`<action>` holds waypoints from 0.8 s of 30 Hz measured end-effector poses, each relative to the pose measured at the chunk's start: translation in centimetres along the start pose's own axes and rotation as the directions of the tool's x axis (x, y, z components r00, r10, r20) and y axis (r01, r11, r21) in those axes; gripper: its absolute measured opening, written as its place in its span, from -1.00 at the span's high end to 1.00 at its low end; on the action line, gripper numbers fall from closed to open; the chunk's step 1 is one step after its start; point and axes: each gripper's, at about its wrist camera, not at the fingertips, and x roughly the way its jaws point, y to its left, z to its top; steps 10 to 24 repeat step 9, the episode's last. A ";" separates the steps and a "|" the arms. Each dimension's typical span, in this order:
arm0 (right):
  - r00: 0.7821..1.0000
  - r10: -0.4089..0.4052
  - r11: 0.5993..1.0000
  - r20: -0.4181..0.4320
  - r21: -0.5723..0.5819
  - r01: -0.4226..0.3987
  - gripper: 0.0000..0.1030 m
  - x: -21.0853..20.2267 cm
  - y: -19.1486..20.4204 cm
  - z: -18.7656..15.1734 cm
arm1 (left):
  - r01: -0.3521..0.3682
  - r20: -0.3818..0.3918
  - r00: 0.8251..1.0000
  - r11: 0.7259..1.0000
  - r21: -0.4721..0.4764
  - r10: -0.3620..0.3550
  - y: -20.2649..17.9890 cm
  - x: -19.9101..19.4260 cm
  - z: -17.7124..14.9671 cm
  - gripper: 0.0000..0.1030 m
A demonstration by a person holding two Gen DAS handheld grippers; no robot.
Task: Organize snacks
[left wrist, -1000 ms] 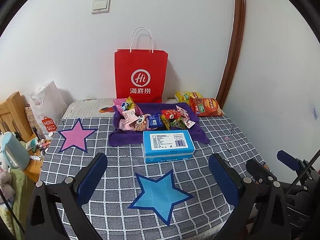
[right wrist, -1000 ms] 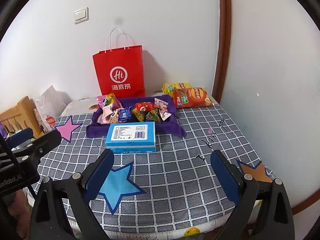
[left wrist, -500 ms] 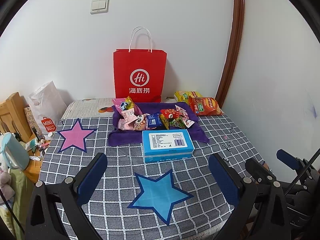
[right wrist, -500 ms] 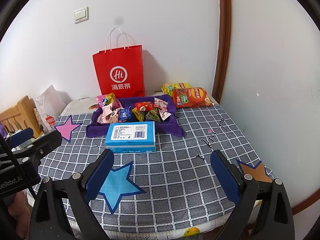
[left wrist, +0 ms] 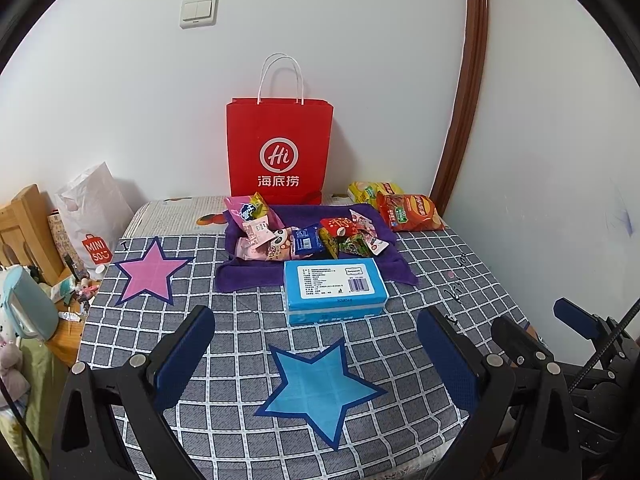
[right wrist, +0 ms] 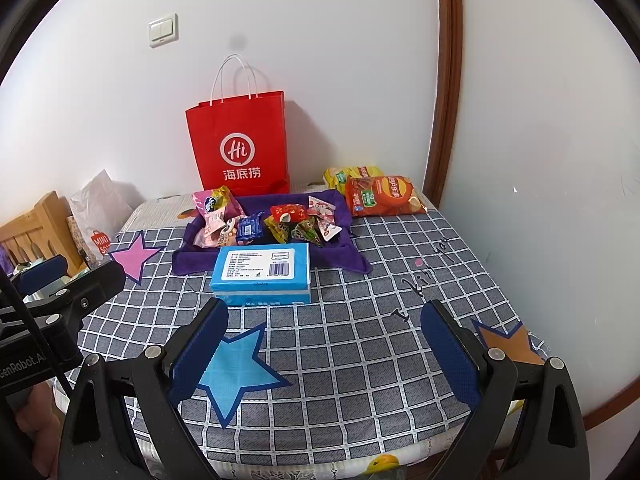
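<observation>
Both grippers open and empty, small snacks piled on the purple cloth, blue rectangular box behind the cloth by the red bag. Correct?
Not quite: the blue rectangular box sits in front of the purple cloth, nearer the grippers, as the left wrist view shows. The rest holds.

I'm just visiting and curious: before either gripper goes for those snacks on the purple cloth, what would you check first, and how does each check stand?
1. Left gripper open, holding nothing: ok.
2. Right gripper open, holding nothing: ok.
3. Small wrapped snack packets in view on the purple cloth: ok.
4. Path to the packets free: not ok, the flat blue box lies in front.
5. Tall red paper bag upright: ok.
6. The bag's inside free: cannot tell.
</observation>
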 end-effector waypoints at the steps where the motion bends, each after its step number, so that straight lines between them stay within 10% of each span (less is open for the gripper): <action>1: 1.000 0.000 1.000 0.000 0.000 0.000 -0.87 0.0 0.0 0.0 | 0.000 0.000 1.000 1.000 0.000 0.000 0.0 0.0 0.0 -0.98; 24: 1.000 0.004 1.000 0.003 0.000 -0.004 -0.87 -0.1 0.0 0.1 | -0.003 0.000 1.000 1.000 0.005 0.003 0.2 0.0 -0.1 -0.98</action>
